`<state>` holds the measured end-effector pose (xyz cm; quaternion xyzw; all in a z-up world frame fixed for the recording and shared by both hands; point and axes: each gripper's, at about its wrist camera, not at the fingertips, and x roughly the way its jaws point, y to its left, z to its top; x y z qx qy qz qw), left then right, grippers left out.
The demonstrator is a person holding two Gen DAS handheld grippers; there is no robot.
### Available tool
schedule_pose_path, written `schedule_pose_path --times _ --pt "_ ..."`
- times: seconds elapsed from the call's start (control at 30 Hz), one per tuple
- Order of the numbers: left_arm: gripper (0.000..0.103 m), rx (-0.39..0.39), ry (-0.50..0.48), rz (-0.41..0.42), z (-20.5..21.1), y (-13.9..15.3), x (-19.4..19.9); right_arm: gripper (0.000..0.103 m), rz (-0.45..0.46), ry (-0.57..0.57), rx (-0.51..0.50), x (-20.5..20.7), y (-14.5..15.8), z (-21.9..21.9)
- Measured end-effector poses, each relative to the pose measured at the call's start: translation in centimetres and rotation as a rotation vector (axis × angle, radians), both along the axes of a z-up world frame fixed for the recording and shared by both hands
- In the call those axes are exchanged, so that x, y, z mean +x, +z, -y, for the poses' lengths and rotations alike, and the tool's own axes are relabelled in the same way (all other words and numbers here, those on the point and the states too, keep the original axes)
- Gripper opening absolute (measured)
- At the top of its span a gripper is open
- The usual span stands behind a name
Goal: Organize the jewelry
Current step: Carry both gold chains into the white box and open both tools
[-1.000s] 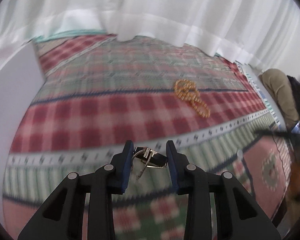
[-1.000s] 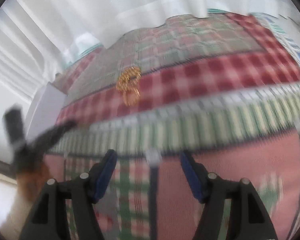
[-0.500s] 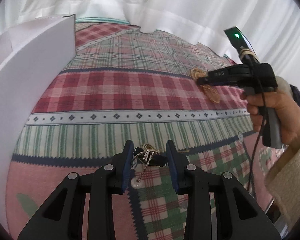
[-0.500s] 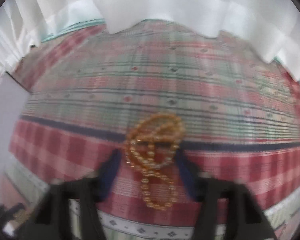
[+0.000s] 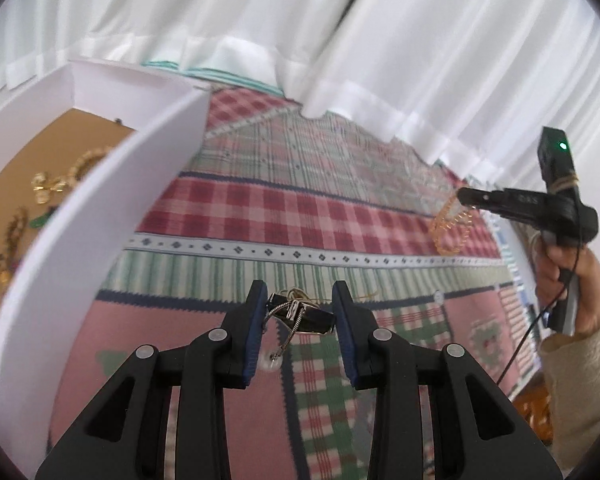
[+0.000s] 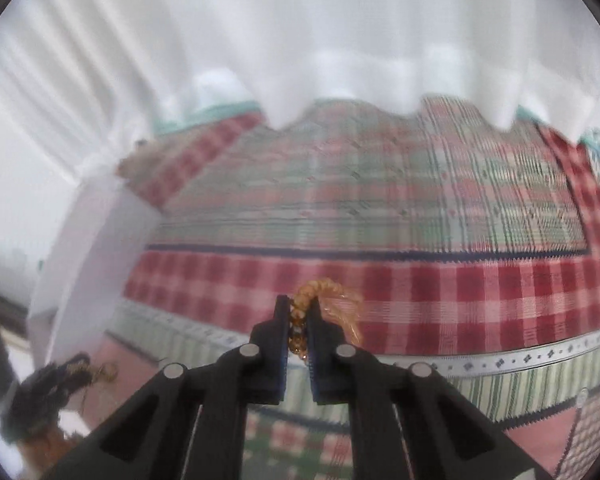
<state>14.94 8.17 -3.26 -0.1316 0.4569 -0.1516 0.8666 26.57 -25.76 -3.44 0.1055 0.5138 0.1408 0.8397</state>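
Note:
My left gripper (image 5: 300,306) is shut on a dark clip with a silver chain (image 5: 298,316), held above the plaid cloth (image 5: 284,208) beside a white box (image 5: 100,208). The box holds several gold pieces (image 5: 48,186) on a brown floor. My right gripper (image 6: 299,320) is shut on an amber bead necklace (image 6: 324,300), which hangs lifted off the cloth; it also shows in the left wrist view (image 5: 450,226). The right gripper shows in the left wrist view at far right (image 5: 466,197).
White curtains (image 5: 300,32) hang behind the cloth's far edge. The white box wall (image 6: 84,264) stands at left in the right wrist view. The left gripper appears blurred at lower left there (image 6: 60,376).
My left gripper carried the clip leftward to beside the box, whose inside now shows. My right gripper closed on the amber necklace and lifted it off the cloth.

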Motion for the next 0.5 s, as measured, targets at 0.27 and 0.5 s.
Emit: schedule_pose_path --times 0.27,0.5 --pt "0.033 0.002 0.092 0.017 -7.1 4.9 -6.0 0.008 0.136 0.175 0.038 -4.4 8.1 -5.5" --pt "0.033 0.076 0.293 0.06 -16.9 9.2 -9.1 0.008 0.213 0.366 0.123 -5.8 12.2 -14.8"
